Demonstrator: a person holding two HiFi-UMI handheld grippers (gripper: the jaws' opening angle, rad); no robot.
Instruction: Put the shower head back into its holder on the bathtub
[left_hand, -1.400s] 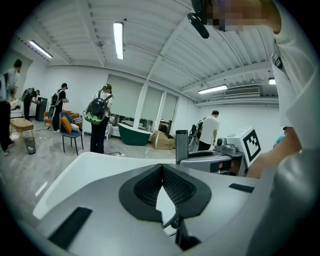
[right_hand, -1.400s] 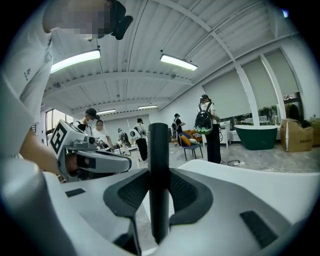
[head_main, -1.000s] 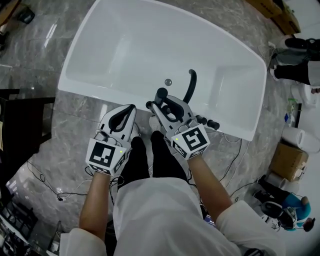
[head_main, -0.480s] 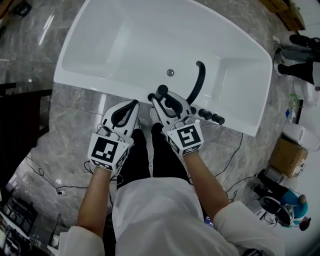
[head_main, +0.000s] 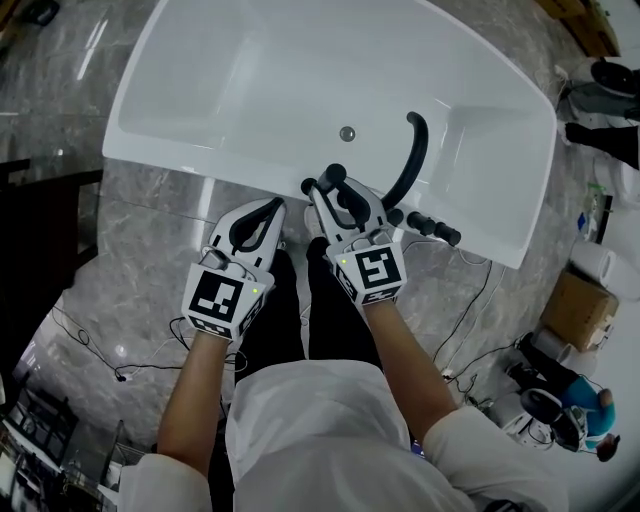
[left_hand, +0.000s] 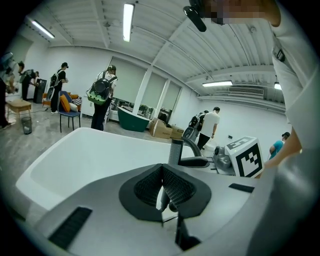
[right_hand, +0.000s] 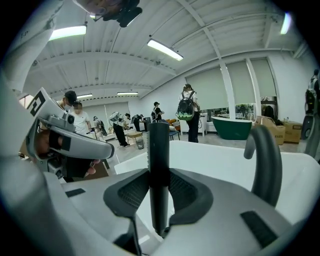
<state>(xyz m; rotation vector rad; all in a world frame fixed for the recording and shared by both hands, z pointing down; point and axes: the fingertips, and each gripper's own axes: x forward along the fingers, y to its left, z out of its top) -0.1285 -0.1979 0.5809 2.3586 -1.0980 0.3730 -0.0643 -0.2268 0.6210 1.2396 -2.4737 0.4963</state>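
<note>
Right gripper (right_hand: 159, 186) is being clenched on the upright shower head (right_hand: 159, 145) at the bathtub (head_main: 230, 80) rim (left gripper (left_hand: 162, 186) closed, empty); seating is judged in hand; alignment over the holder is being called for next.

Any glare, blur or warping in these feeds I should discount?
Head view: sharp, evenly lit; the white bathtub shows little shading, floor tiles carry faint sheen. Left gripper view: heavy fisheye, dark corners, bright ceiling light. Right gripper view: same warp; shower head crisp.
</note>
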